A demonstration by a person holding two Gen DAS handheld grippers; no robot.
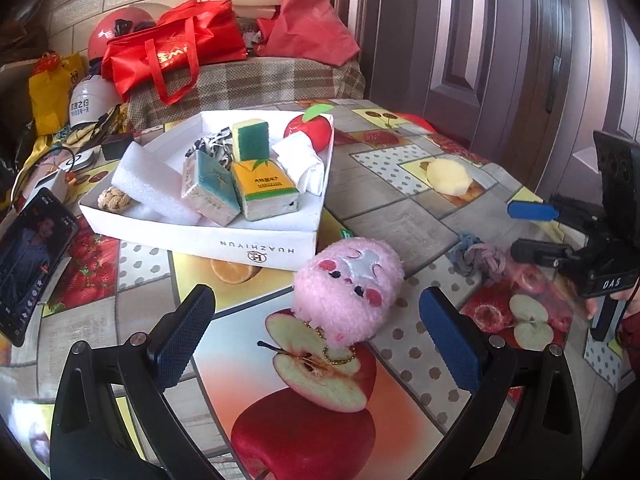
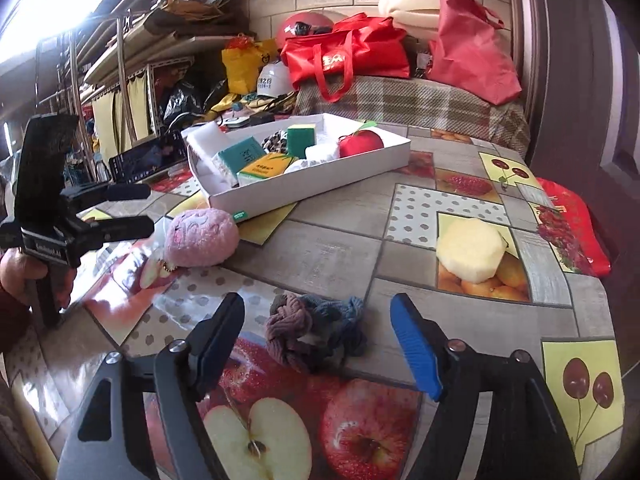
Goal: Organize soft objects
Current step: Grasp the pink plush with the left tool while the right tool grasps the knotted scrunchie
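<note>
The left gripper (image 1: 316,334) stands wide open over the fruit-print tablecloth (image 1: 400,184), its dark pads on either side of a pink plush toy (image 1: 347,288) without touching it. The toy is a fuzzy, rounded lump with a white satin face patch, stitched eyes and rosy cheek spots, and a small gold bead chain (image 1: 336,354) hangs from its lower end onto the cloth. It lies just beside the near corner of a white cardboard box (image 1: 224,244).

The right gripper (image 2: 320,340) is open too, its jaws apart with nothing pressed between them; a tangle of knitted cords (image 2: 316,330) in mauve, grey and blue lies on the table between its fingers. A pale yellow foam piece (image 2: 470,250) with a ragged edge sits farther off to the right, well apart from the box.

Inside the box lie a white foam block (image 1: 154,186), two tissue packs (image 1: 236,188), a green-and-yellow sponge (image 1: 251,140), a rope knot (image 1: 114,199), folded white cloth (image 1: 300,164) and a red plush apple (image 1: 310,130) against the far rim.
</note>
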